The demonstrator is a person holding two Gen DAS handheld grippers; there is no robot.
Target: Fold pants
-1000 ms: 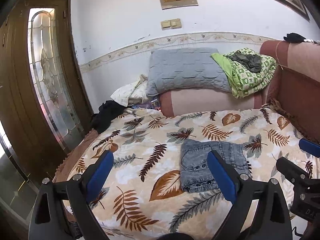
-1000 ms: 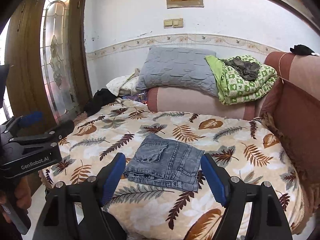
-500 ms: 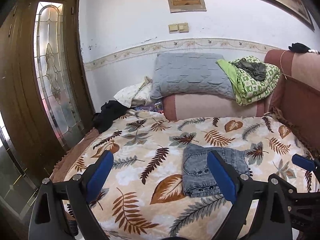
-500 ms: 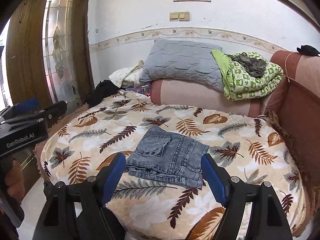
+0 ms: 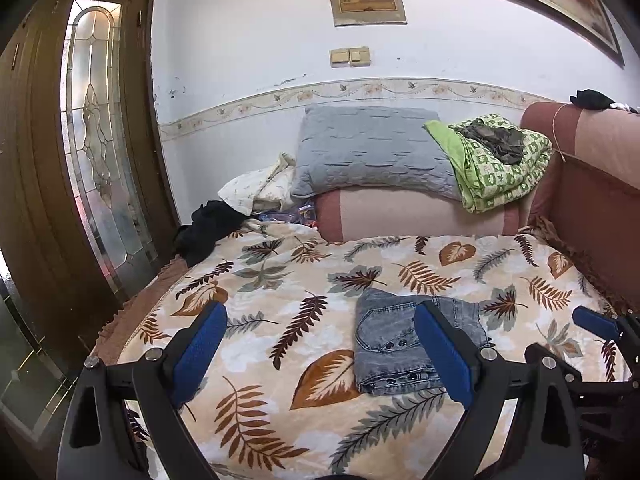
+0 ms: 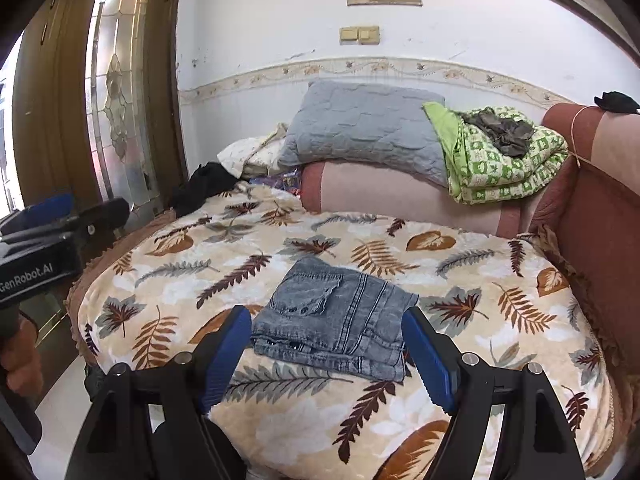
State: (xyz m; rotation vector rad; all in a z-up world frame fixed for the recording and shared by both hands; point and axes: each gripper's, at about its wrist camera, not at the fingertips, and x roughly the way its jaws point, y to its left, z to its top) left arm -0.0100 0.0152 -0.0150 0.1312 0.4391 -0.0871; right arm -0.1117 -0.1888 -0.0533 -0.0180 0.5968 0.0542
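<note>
Folded pants on bed, both claws clear.
My left claw (image 5: 320, 354) and right claw (image 6: 326, 354) gape wide, empty, short of the pants (image 6: 334, 320) lying mid-blanket (image 6: 480, 280).

Soft daylight, sharp focus, fisheye-warped edges

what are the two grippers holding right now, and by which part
Nothing. The left gripper and right gripper are both open and clear of the folded jeans on the leaf-print blanket.
</note>
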